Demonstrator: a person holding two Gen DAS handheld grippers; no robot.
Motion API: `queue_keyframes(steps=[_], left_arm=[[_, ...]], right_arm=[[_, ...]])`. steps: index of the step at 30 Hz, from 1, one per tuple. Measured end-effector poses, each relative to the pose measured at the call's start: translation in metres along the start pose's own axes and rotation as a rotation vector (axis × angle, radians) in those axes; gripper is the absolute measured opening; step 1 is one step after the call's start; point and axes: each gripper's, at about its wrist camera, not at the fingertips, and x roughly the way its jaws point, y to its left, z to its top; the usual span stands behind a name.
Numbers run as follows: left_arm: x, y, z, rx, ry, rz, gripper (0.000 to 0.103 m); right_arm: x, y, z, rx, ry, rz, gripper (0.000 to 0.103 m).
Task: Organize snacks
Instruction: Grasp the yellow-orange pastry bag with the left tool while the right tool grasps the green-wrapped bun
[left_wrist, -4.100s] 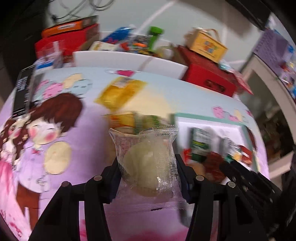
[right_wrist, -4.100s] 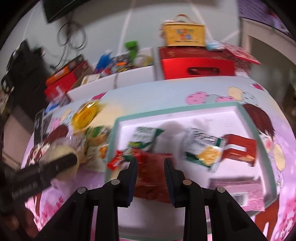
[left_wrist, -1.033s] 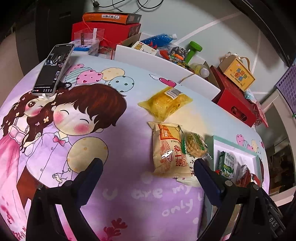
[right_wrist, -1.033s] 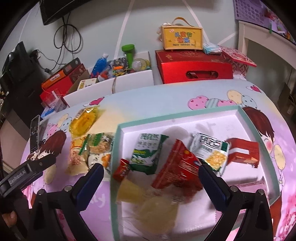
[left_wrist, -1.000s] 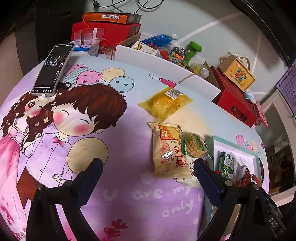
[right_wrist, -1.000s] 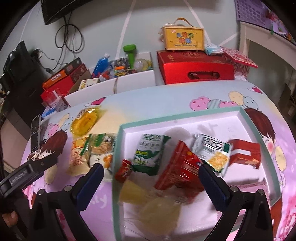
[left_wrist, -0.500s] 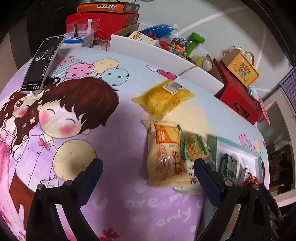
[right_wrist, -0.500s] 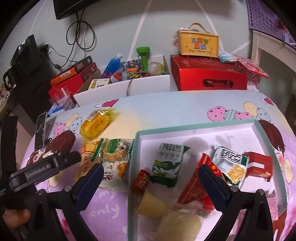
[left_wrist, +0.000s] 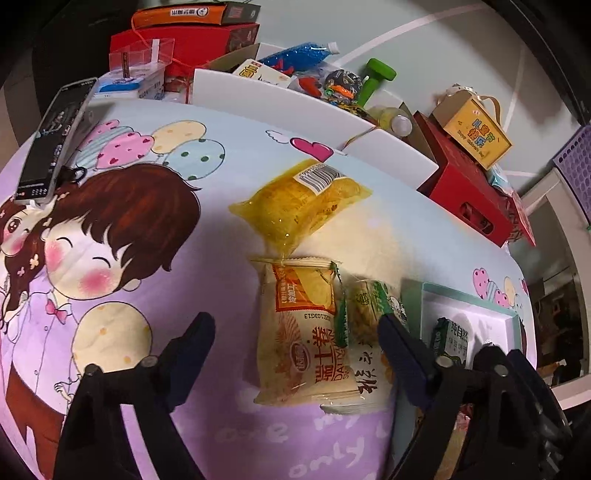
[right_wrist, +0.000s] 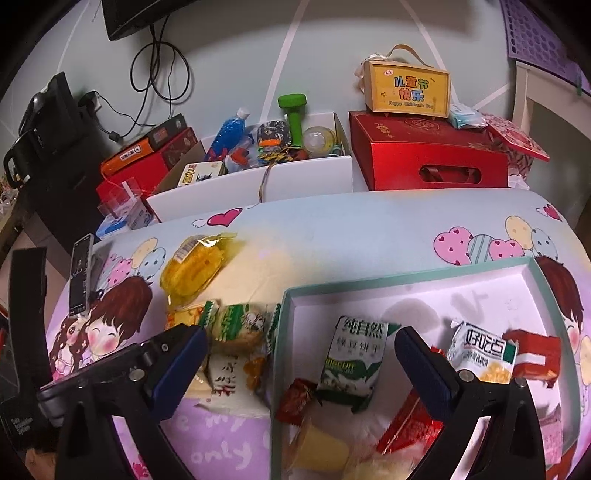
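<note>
**A:** How far along is the sorting?

**B:** More than half, I judge. The teal-rimmed tray (right_wrist: 406, 282) already holds a green-and-white biscuit pack (right_wrist: 352, 363), a white pack with green lettering (right_wrist: 480, 354), a red box (right_wrist: 535, 354), a small red wrapper (right_wrist: 295, 400), a larger red packet at the near edge, and some pale yellow pieces low in the frame that are too blurred to name.

**A:** And what is left?

**B:** Three packets lie on the cartoon tablecloth (left_wrist: 147, 369), outside the tray's left wall: a yellow bag (left_wrist: 299, 203) farthest off, the orange-labelled bread pack (left_wrist: 303, 332) near the camera, and a green-trimmed cracker pack (left_wrist: 373, 306) touching it, between it and the tray.

**A:** Which one comes next?

**B:** Probably the bread pack. The left gripper (left_wrist: 295, 347) hovers over it with its jaws spread wide and nothing between them.

**A:** How does that pack lie?

**B:** Flat, long axis running away from the camera, roughly parallel to the tray wall. Its crimped far end nearly meets a corner of the yellow bag, which lies diagonally. The fingers straddle the pack's short width, so closing across it looks sensible.

**A:** The other claw?

**B:** The right gripper (right_wrist: 299, 354) is also wide open and empty, above the tray's left wall.
</note>
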Motion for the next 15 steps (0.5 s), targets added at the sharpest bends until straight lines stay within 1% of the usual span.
queue_keyframes(steps=[9, 14, 15], left_arm=[[0.019, 0.002, 0.006, -0.002, 0.022, 0.005, 0.088], [0.027, 0.002, 0.004, -0.009, 0.036, 0.012, 0.088], [0.027, 0.003, 0.004, -0.009, 0.036, 0.014, 0.084]], right_arm=[[0.016, -0.013, 0.006, 0.037, 0.010, -0.024, 0.100], [0.020, -0.012, 0.005, 0.032, 0.023, -0.017, 0.100], [0.021, -0.012, 0.005, 0.034, 0.025, -0.016, 0.100]])
